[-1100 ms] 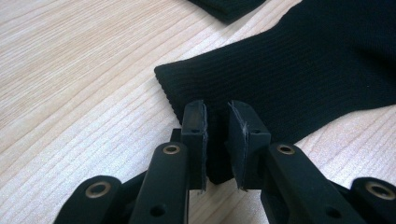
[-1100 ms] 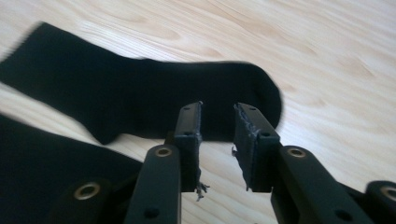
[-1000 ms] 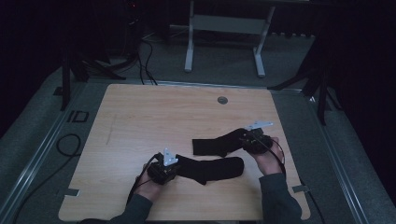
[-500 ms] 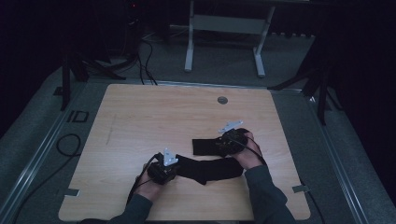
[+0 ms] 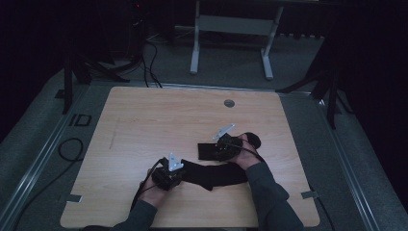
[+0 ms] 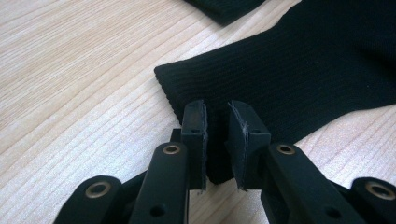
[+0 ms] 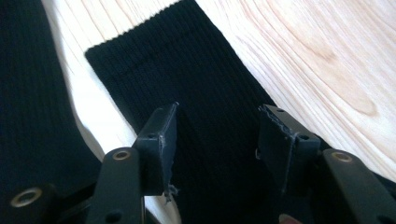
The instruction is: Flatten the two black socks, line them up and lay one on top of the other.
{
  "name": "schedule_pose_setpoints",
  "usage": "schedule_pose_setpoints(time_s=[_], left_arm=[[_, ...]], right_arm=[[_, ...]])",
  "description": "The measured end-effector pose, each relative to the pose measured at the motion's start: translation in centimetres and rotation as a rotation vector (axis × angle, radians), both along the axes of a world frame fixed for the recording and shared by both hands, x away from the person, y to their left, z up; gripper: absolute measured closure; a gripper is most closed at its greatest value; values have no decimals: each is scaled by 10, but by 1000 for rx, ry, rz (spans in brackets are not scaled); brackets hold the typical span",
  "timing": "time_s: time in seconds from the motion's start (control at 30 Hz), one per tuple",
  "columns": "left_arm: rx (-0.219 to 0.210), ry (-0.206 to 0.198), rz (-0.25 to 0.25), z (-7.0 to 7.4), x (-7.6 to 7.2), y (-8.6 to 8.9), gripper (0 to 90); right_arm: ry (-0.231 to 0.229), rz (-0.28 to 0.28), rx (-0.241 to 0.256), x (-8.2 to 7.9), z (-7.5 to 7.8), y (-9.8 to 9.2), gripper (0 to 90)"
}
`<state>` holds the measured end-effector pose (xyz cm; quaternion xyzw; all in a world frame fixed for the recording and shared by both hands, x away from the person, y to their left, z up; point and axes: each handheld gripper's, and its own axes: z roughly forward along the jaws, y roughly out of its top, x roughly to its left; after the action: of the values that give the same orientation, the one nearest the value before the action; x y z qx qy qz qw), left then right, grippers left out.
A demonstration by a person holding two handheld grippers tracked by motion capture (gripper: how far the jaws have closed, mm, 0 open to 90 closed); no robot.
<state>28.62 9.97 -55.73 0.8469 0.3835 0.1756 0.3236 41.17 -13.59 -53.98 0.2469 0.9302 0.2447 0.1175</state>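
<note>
Two black ribbed socks lie on the wooden table (image 5: 159, 120). The nearer sock (image 5: 219, 175) (image 6: 299, 70) stretches between my two hands. My left gripper (image 5: 179, 172) (image 6: 217, 135) is shut on the edge of its cuff, with a fold of fabric pinched between the pads. The farther sock (image 5: 206, 151) (image 7: 187, 70) lies flat, its cuff pointing left. My right gripper (image 5: 216, 149) (image 7: 217, 140) hovers just over that cuff end, open, one jaw toward each long edge of the sock, nothing held.
A round grommet hole (image 5: 229, 103) sits near the table's far edge. A white desk frame (image 5: 231, 29) and cables (image 5: 149, 53) stand on the dark floor beyond. Bare wood spreads over the table's left and far parts.
My right gripper has moved left along the farther sock, from near its toe end to over its cuff. The left gripper has stayed put on the nearer sock.
</note>
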Motion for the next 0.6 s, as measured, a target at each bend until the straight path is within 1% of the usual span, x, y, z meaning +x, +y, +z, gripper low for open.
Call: schedule_pose_setpoints(time_s=[0.03,0.07,0.1,0.13,0.17,0.2,0.23,0.27,0.3,0.37,0.4,0.43,0.47,0.53,0.6], left_arm=[[-1,0,1,0,0,0,775],[1,0,0,0,0,0,775],[1,-1,0,0,0,0,775],[0,-2,2,0,0,0,775],[0,-2,2,0,0,0,775],[1,-2,2,0,0,0,775],[1,-3,3,0,0,0,775],[0,-3,3,0,0,0,775],[0,-3,3,0,0,0,775],[0,-4,3,0,0,0,775],[0,-4,3,0,0,0,775],[0,-4,3,0,0,0,775],[-1,-4,3,0,0,0,775],[0,-3,2,0,0,0,775],[-1,-4,2,0,0,0,775]], right_arm=[[15,-9,12,1,-1,0,462],[15,-9,12,1,-1,0,462],[66,-56,52,4,-2,1,451],[66,-56,52,4,-2,1,451],[67,-67,62,4,-3,2,451],[64,-73,61,4,-3,3,454],[66,-92,61,4,-3,5,464],[62,-128,59,3,-2,8,520],[62,-128,59,3,-2,8,520],[57,-154,62,2,-1,11,644],[57,-188,71,2,-1,12,741],[63,-203,79,3,-1,12,773],[63,-203,79,3,-1,12,773],[81,-226,99,2,-1,12,816],[88,-241,115,1,-1,10,829]])
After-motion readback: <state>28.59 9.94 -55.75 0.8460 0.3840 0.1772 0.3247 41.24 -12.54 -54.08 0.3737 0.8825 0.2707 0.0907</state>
